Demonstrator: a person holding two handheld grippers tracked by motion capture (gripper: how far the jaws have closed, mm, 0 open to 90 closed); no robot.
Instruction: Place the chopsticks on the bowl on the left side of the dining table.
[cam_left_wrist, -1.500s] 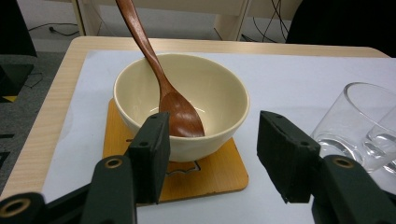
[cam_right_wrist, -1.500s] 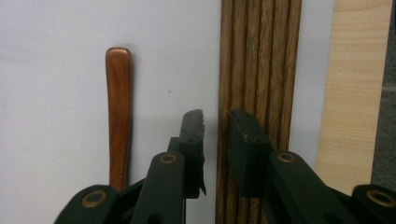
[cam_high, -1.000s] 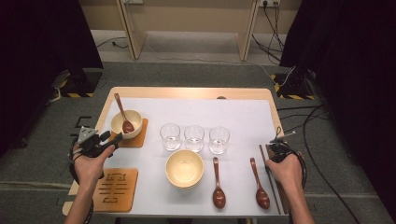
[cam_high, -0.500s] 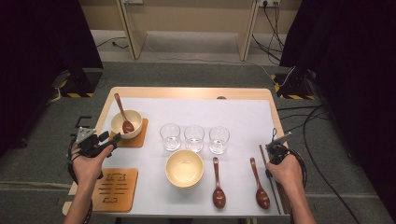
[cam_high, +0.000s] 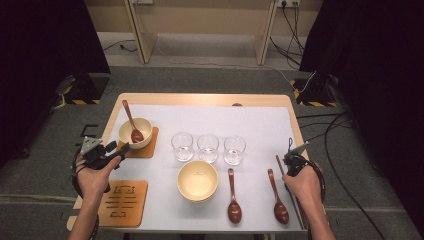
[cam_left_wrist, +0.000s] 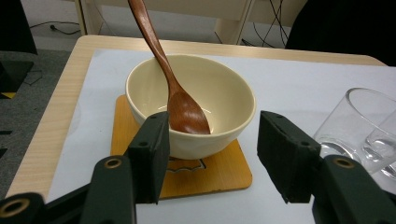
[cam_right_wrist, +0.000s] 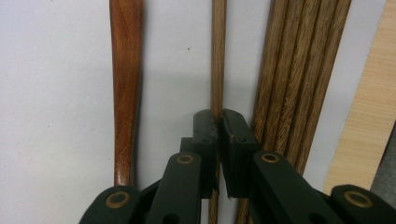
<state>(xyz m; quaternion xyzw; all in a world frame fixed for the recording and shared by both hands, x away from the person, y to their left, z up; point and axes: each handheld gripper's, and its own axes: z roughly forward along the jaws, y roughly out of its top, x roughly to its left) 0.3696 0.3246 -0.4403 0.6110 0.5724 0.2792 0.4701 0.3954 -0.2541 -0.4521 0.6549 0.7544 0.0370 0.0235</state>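
Note:
My right gripper points down at the table's right edge and has just been closing. Its jaws are shut on a single thin wooden chopstick lying on the white mat. Several more chopsticks lie side by side just right of it, and a brown spoon handle lies to the left. In the high view the right gripper sits over the chopsticks. My left gripper stands open just in front of a cream bowl holding a wooden spoon, on an orange coaster.
Three empty glasses stand in a row mid-table, one close to my left gripper. An empty cream bowl, two brown spoons and a second coaster lie near the front edge.

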